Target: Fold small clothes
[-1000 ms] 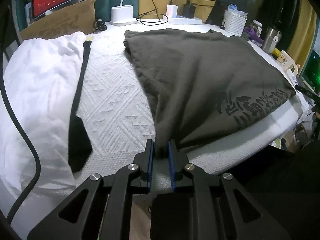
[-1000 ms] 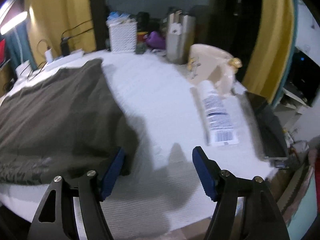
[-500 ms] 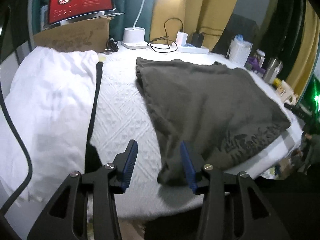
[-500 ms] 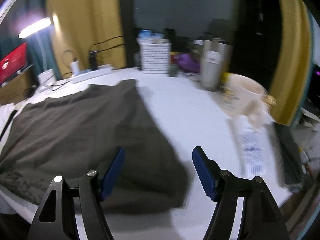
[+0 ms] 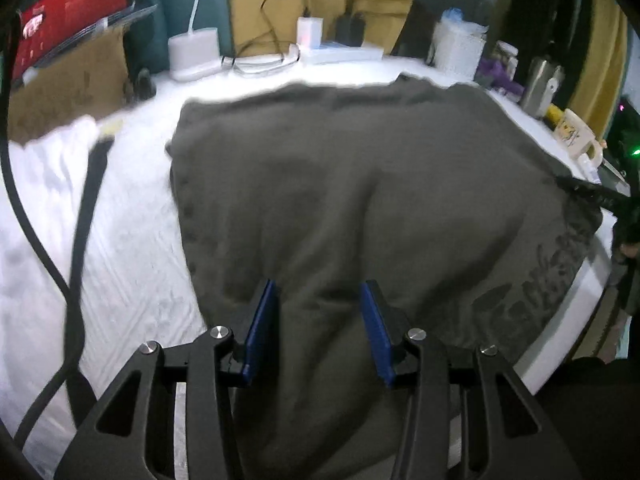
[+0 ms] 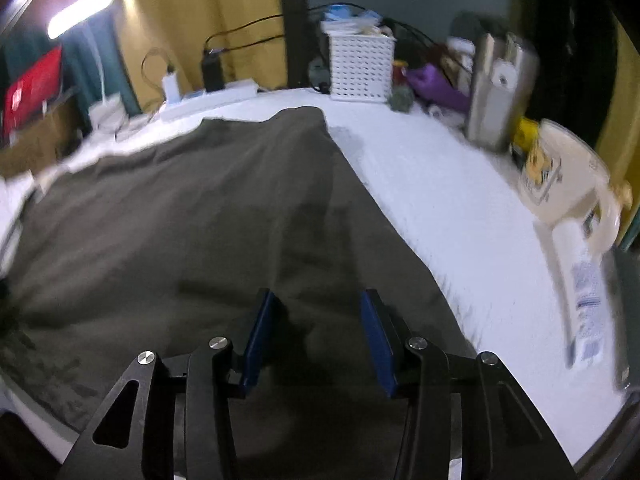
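Left wrist view: the left gripper (image 5: 320, 328) is seen tilted down over the near part of a dark grey garment (image 5: 360, 200), which is spread flat on a white textured table cover (image 5: 132, 264). Its blue pads (image 5: 262, 332) are held apart with nothing pinched; grey cloth is seen in the gap beneath them, but whether the tips touch it cannot be told. A faint dark print (image 5: 532, 280) is seen on the garment near the table's right edge. To the left of the garment, apart from it, a white garment (image 5: 36, 208) is laid with a black strap (image 5: 86, 208) along its edge. A black cable (image 5: 36, 248) is hung across the left of the picture. At the far edge, a white lamp base (image 5: 194, 54), a power strip (image 5: 340, 52), a white basket (image 5: 456, 46) and a mug (image 5: 576, 136) are seen.

Right wrist view: the right gripper (image 6: 320, 336) is held over the garment's (image 6: 200, 220) near right corner. Its jaws have just been closing, yet the pads (image 6: 378, 340) are still parted and no fold is seen caught between them. Bare cover (image 6: 460, 220) is seen to the right of the cloth, where a tube (image 6: 584, 292), a cream-coloured mug (image 6: 560, 172) and a steel tumbler (image 6: 500, 92) are placed. Both pictures are blurred.
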Motion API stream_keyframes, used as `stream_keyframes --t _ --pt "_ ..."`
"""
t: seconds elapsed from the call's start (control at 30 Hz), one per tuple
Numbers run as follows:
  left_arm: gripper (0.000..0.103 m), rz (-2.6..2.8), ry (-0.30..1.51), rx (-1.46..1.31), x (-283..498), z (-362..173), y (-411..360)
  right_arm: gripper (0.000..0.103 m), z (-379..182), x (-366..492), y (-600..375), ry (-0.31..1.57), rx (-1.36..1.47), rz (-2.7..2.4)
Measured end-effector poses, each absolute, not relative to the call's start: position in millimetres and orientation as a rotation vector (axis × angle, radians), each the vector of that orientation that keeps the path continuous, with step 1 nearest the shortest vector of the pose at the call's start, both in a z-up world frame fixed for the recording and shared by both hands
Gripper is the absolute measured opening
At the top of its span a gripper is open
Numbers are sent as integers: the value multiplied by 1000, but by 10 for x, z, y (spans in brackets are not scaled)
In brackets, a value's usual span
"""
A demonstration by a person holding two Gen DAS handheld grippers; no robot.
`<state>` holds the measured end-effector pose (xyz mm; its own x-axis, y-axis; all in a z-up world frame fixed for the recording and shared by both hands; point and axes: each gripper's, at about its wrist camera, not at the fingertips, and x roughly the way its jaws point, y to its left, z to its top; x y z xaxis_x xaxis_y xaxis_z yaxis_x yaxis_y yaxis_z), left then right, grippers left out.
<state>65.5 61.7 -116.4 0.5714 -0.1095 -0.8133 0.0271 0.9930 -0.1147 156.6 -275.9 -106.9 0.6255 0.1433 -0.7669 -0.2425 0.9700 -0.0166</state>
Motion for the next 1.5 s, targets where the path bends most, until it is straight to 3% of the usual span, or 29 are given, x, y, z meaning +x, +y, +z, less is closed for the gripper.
stream_keyframes --t 0.67,1.03,1.5 --pt "44 -37 876 -127 1607 -912 758 47 -761 2209 -2294 843 -161 261" --pt "44 -23 904 -211 2403 -1094 922 47 -894 2631 -2000 871 -153 307" --pt "46 12 940 -116 2850 -1261 940 47 -1176 3114 -1600 922 -184 355"
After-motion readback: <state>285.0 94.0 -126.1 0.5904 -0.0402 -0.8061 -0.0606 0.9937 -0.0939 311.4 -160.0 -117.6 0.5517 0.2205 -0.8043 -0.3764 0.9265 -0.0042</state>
